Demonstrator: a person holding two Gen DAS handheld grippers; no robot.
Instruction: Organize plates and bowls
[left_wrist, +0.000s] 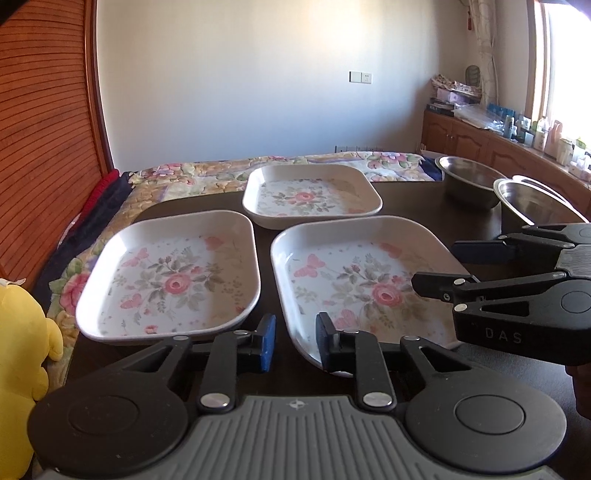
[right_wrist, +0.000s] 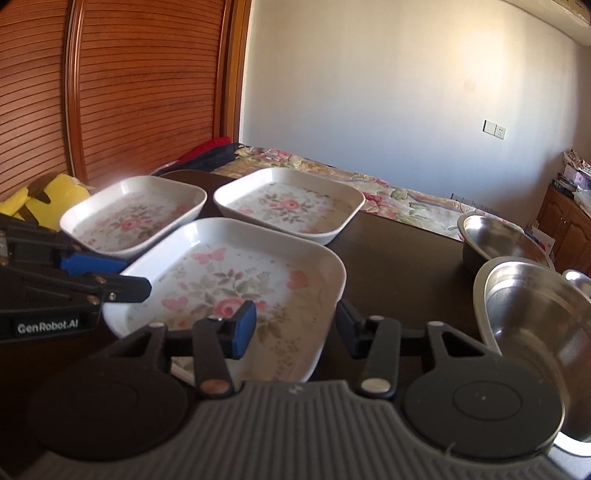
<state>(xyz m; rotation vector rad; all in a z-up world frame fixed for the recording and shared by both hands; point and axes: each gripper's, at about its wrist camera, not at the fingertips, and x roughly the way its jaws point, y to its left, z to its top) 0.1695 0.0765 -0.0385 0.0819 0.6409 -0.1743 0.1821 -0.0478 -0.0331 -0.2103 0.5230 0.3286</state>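
Note:
Three white square plates with rose prints lie on a dark table (left_wrist: 406, 199): a left plate (left_wrist: 170, 277), a far plate (left_wrist: 312, 195) and a near right plate (left_wrist: 362, 288). My left gripper (left_wrist: 295, 341) is open, its jaws either side of the near right plate's left front rim. In the right wrist view the same plate (right_wrist: 236, 280) lies in front, and my right gripper (right_wrist: 295, 326) is open across its right rim. Each gripper shows in the other's view: the right gripper (left_wrist: 436, 266) and the left gripper (right_wrist: 136, 275). Steel bowls (right_wrist: 495, 240) (right_wrist: 535, 314) stand to the right.
A yellow plush toy (left_wrist: 18, 350) sits off the table's left edge. A bed with a floral quilt (left_wrist: 221, 173) lies beyond the table. A third steel bowl (right_wrist: 580, 277) peeks in at the far right. Bare table (right_wrist: 399, 258) separates plates and bowls.

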